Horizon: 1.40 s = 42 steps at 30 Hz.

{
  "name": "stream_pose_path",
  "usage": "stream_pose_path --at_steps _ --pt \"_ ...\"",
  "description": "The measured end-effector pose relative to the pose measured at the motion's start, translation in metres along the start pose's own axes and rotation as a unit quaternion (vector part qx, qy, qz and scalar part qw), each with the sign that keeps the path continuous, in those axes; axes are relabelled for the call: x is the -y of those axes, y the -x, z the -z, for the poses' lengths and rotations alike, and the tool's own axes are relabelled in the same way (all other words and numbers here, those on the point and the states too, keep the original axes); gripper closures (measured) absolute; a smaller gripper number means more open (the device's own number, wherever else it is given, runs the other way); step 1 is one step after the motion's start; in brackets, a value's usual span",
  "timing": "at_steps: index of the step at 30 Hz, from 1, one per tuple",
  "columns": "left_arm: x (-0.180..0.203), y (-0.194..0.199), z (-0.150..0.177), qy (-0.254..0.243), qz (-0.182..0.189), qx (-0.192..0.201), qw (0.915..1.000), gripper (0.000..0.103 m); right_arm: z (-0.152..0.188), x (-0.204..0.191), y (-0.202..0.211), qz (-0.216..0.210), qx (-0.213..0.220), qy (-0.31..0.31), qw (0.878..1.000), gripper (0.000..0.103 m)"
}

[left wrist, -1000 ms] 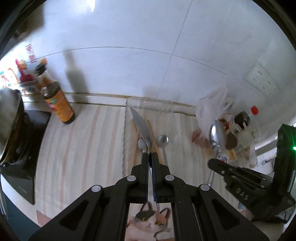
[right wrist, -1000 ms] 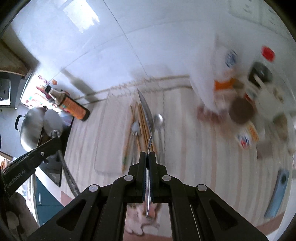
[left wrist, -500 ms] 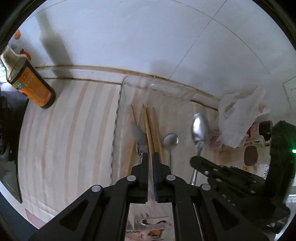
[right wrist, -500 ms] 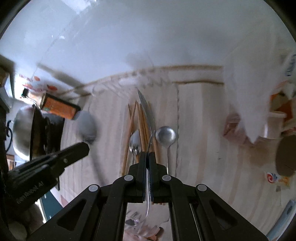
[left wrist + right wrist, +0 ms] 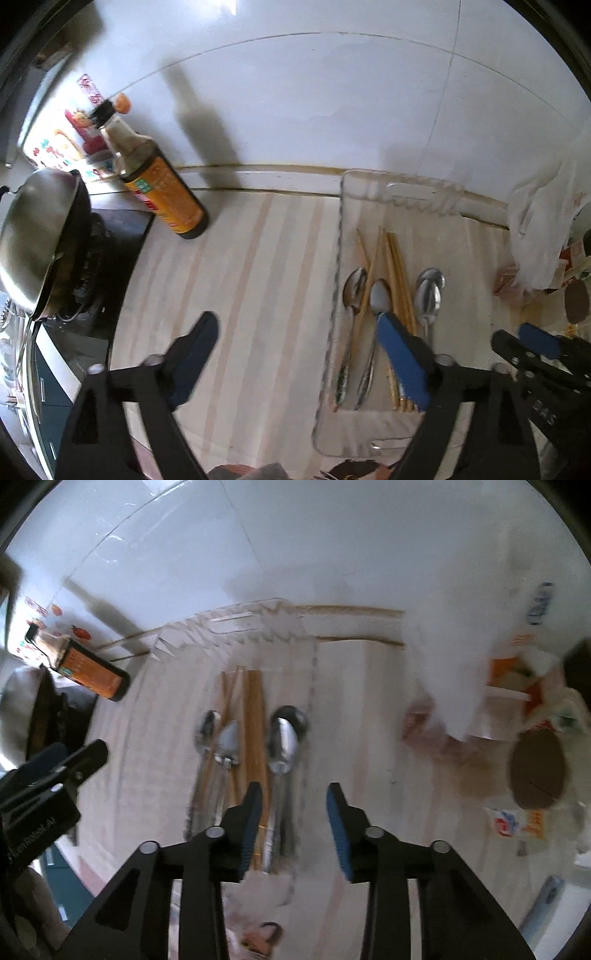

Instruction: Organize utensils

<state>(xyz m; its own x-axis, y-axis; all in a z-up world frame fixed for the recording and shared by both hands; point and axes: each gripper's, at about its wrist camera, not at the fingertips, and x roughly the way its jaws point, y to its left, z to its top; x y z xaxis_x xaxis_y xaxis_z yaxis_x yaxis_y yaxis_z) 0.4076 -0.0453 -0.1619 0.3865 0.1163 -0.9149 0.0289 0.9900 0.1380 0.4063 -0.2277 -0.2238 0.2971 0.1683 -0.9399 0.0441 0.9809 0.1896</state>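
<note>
A clear plastic tray (image 5: pixel 338 236) is seen on the striped pale countertop (image 5: pixel 251 280), set against the white tiled wall (image 5: pixel 332 96). Inside the tray, laid lengthwise side by side: a steel spoon (image 5: pixel 351 302) nearest the left rim, a second steel utensil w/ a pointed bowl (image 5: pixel 375 314) just beside it, a bundle of wooden chopsticks (image 5: pixel 397 273) in the middle, and two stacked steel spoons (image 5: pixel 428 295) on the right. One chopstick is crossed diagonally btw the two left utensils.

The left gripper (image 5: pixel 295 328) is held above the tray's left rim, jaws opening and spread wide; nothing is pinched. Its right blue pad (image 5: pixel 400 362) is seen over the utensil handles, contact can't be told; the left pad is over bare counter.

The right gripper (image 5: pixel 293 801) is over the stacked spoons (image 5: pixel 284 738), jaws opening, approx. half spread. The spoon handles run btw the pads, but the pads are not pressed on them. View is motion-blurred.

An orange-labelled dark sauce bottle (image 5: pixel 159 184) stands left of the tray; label text is too small to read. A steel wok (image 5: pixel 33 236) sits on a black stove at far left. A white plastic bag (image 5: pixel 535 229) and packets lie right of the tray. White lettering is printed on the left gripper's body in the right wrist view, too blurred to read; "DAS" is partly legible on the right gripper in the left wrist view.
</note>
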Motion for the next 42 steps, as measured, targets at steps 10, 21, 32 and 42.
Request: stream_pose_path --at_steps 10,21,32,42 --pt "-0.003 0.018 0.03 -0.008 0.004 0.024 0.9997 0.0 0.041 0.0 0.023 0.066 0.035 0.0 0.997 0.004" --pt "-0.025 0.074 0.064 -0.026 0.027 0.067 0.997 0.0 0.091 -0.017 0.083 0.108 0.101 -0.037 0.988 0.001" --pt "-0.064 0.198 0.127 -0.039 0.064 0.164 0.9836 0.0 0.182 -0.056 0.215 0.137 0.214 -0.053 0.966 0.001" --pt "-0.093 0.268 0.174 -0.049 0.087 0.208 0.9729 0.0 0.261 -0.086 0.285 0.144 0.262 -0.073 0.952 0.001"
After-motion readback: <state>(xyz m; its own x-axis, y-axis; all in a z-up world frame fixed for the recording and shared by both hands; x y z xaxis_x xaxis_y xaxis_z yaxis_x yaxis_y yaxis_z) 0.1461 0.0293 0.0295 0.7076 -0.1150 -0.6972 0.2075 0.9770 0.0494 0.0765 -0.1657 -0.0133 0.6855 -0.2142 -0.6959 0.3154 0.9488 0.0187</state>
